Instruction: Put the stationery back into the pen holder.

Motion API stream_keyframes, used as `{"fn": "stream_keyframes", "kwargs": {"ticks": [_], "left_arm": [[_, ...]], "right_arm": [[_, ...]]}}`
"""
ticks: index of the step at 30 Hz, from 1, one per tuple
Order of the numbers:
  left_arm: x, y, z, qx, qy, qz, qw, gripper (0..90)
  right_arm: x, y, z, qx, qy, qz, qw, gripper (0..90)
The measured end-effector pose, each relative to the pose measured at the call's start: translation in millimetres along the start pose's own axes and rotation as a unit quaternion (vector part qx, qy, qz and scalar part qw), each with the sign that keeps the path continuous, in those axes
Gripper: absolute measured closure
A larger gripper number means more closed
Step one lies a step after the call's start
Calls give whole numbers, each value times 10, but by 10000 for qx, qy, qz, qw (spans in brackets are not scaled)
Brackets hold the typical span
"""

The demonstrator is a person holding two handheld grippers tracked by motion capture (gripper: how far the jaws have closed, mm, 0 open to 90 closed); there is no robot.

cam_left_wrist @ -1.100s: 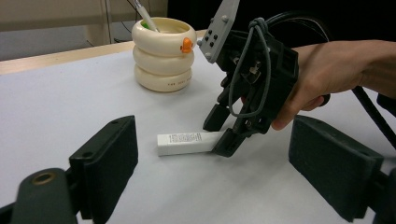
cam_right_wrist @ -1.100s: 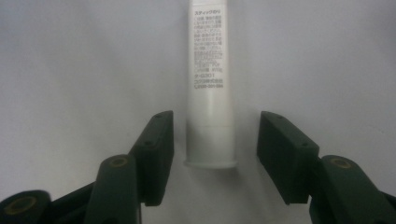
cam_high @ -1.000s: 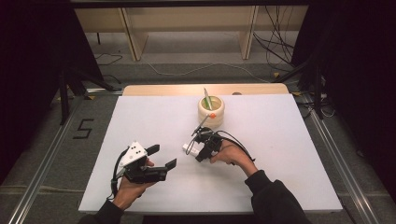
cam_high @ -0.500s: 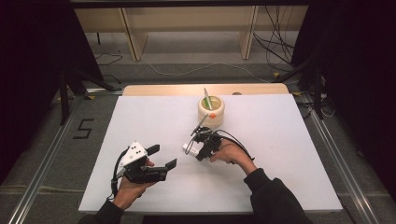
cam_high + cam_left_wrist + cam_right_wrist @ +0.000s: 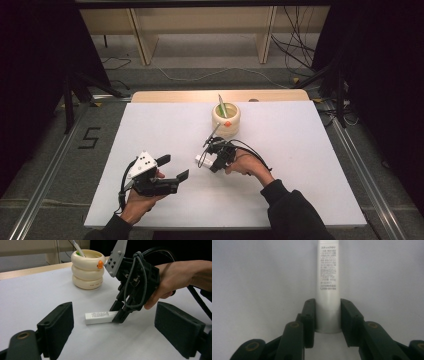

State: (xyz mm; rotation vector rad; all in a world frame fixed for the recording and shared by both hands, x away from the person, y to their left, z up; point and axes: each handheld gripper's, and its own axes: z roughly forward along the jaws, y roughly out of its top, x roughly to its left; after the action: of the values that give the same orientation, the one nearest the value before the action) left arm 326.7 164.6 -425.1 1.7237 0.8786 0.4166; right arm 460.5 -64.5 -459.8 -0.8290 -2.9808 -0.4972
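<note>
A white glue stick (image 5: 202,160) with small printed text lies flat on the white table (image 5: 310,165). My right gripper (image 5: 209,161) has its jaws pressed on both sides of one end of the stick (image 5: 328,277), low over the table. In the left gripper view the stick (image 5: 98,317) rests on the surface with the right gripper (image 5: 117,315) at its right end. My left gripper (image 5: 173,168) is held above the table's front left, open, with nothing between its jaws, pointing at the stick.
A cream ringed pen holder (image 5: 226,120) with an orange dot stands behind the right gripper and holds a pen (image 5: 221,105). A cable trails from the right gripper over the hand. Wooden shelving and cables lie beyond the table's far edge.
</note>
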Motion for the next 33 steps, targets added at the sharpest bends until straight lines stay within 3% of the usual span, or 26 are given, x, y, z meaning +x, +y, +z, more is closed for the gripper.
{"fn": "stream_keyframes", "kwargs": {"ticks": [10, 15, 23, 28, 31, 33], "left_arm": [[5, 1, -7, 13, 1, -5, 10000, 152], [16, 3, -9, 7, 19, -12, 10000, 152], [30, 3, -9, 3, 36, -50, 10000, 152], [38, 2, -3, 37, 45, -43, 10000, 152], [43, 3, -9, 25, 44, -44, 10000, 152], [47, 4, -6, 11, 44, -68, 10000, 152]], "right_arm": [[13, -48, -30, -93, -62, -148, 9998, 678], [23, -132, -110, -287, -128, -256, 9992, 678], [199, -347, -248, -574, -296, -603, 9961, 677], [319, -474, -287, -784, -483, -957, 9911, 677], [391, -555, -338, -990, -664, -1085, 9869, 677], [432, -613, -376, -1066, -909, -1252, 9822, 677]]}}
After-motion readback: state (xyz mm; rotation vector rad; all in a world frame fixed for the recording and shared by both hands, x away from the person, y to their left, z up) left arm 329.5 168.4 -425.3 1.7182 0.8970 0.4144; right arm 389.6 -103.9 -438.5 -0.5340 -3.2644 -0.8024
